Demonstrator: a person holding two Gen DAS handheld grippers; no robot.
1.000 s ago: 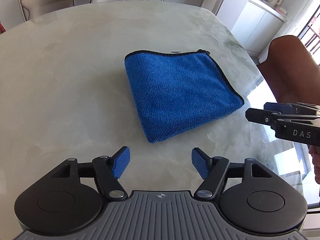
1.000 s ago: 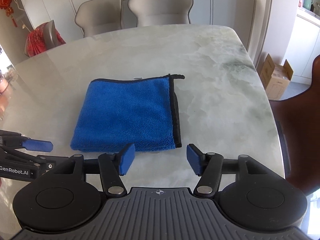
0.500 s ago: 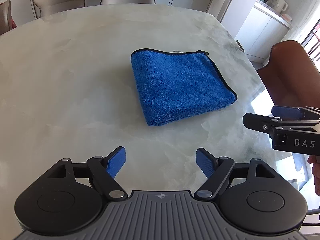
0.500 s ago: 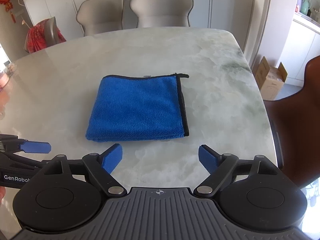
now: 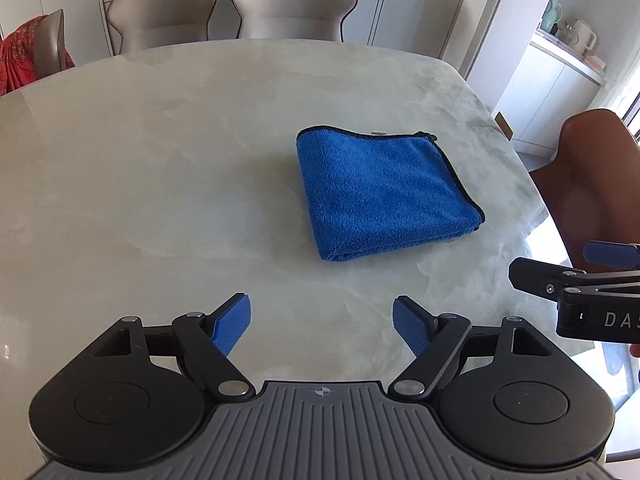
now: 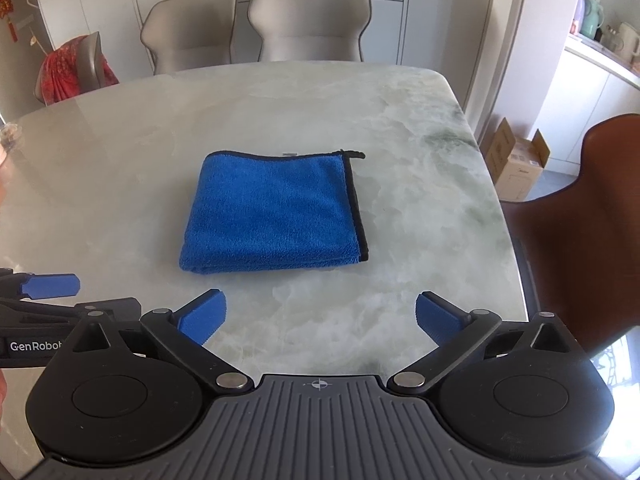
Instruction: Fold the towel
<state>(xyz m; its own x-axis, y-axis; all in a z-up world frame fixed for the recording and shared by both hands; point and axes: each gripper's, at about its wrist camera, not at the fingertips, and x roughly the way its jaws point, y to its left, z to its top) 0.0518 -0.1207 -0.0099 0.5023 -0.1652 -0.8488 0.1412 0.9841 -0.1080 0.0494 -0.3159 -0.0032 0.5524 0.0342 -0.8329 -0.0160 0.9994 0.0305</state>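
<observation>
A blue towel (image 5: 380,192) with black trim lies folded into a thick square on the marble table (image 5: 160,184); it also shows in the right wrist view (image 6: 276,216). My left gripper (image 5: 322,326) is open and empty, held back from the towel's near edge. My right gripper (image 6: 320,316) is open and empty, also short of the towel. The right gripper shows at the right edge of the left wrist view (image 5: 576,276), and the left gripper at the left edge of the right wrist view (image 6: 48,292).
Two grey chairs (image 6: 308,20) stand at the table's far side. A brown chair (image 6: 588,216) stands at the right edge. A cardboard box (image 6: 516,160) sits on the floor beyond it. A red cloth (image 6: 72,68) hangs on a chair at far left.
Both grippers have drawn back and up from the towel, which now looks smaller and farther. The right gripper's jaws have opened wider. The towel has not moved.
</observation>
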